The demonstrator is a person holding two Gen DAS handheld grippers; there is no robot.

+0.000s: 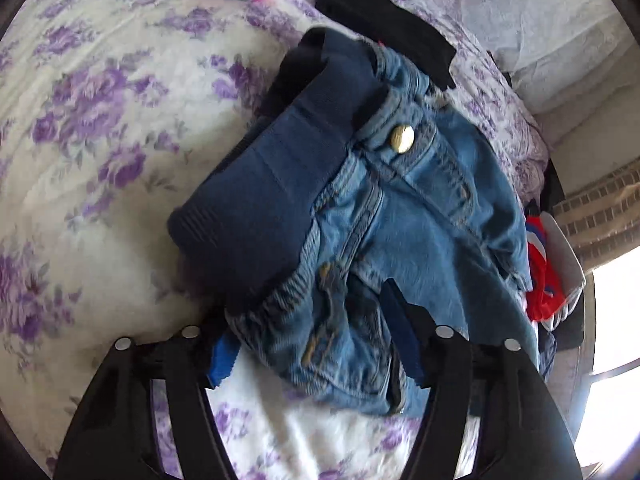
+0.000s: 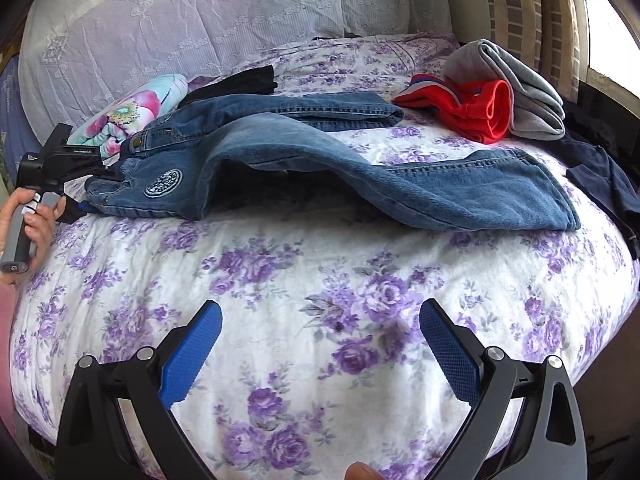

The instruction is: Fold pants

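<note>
Blue jeans [image 2: 360, 176] lie across the purple-flowered bedsheet [image 2: 320, 280], legs stretched to the right, the near leg humped up. In the left wrist view their waist [image 1: 400, 208] shows a brass button [image 1: 401, 140] and a dark navy ribbed band [image 1: 256, 184]. My left gripper [image 1: 312, 352] is closed on a bunched fold of denim at the waist, with a blue pad on either side of it. The right wrist view shows that gripper [image 2: 90, 186] at the jeans' left end, held by a hand [image 2: 36, 220]. My right gripper [image 2: 320, 332] stands open over bare sheet, short of the jeans.
A red garment [image 2: 472, 112] and a folded grey one [image 2: 520, 80] sit at the back right. A navy cloth [image 2: 600, 184] hangs at the right edge. A black garment [image 1: 384, 24] and a floral quilt [image 2: 132, 112] lie behind the jeans. Pale pillows [image 2: 200, 20] line the headboard.
</note>
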